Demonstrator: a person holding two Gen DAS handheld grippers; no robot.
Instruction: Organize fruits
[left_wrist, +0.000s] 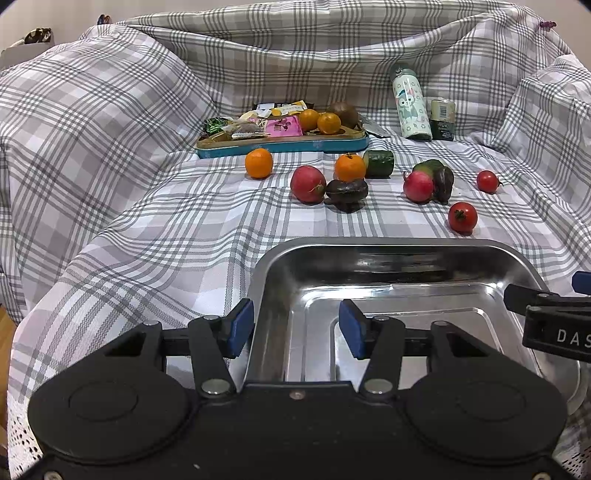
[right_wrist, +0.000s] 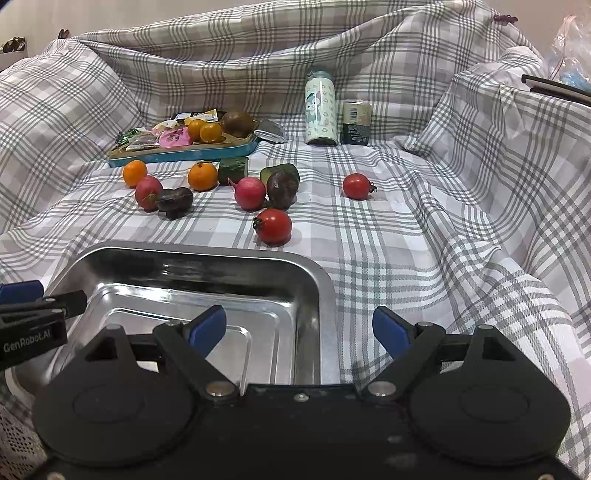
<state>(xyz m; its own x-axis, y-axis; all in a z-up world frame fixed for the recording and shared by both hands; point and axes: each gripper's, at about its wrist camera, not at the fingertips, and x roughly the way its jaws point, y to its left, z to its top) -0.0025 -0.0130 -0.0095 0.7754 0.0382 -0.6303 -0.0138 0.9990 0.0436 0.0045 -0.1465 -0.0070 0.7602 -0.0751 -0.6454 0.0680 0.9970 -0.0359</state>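
An empty steel tray (left_wrist: 388, 245) (right_wrist: 184, 254) lies on the checked cloth right in front of both grippers. My left gripper (left_wrist: 296, 328) is open over the tray's left wall. My right gripper (right_wrist: 299, 330) is open over its right wall. Beyond the tray lie two oranges (left_wrist: 258, 163) (left_wrist: 349, 167), two red radishes (left_wrist: 307, 184) (left_wrist: 418, 186), two tomatoes (left_wrist: 462, 216) (left_wrist: 487, 181), two dark fruits (left_wrist: 346, 191) (left_wrist: 444, 182) and cucumber pieces (left_wrist: 378, 162). In the right wrist view a tomato (right_wrist: 273, 226) is nearest the tray.
A blue tray (left_wrist: 284, 144) with snack packets, two small oranges (left_wrist: 319, 120) and a kiwi (left_wrist: 344, 112) stands at the back. A patterned bottle (left_wrist: 410, 101) and a small can (left_wrist: 442, 119) stand at the back right. Raised cloth folds surround the area.
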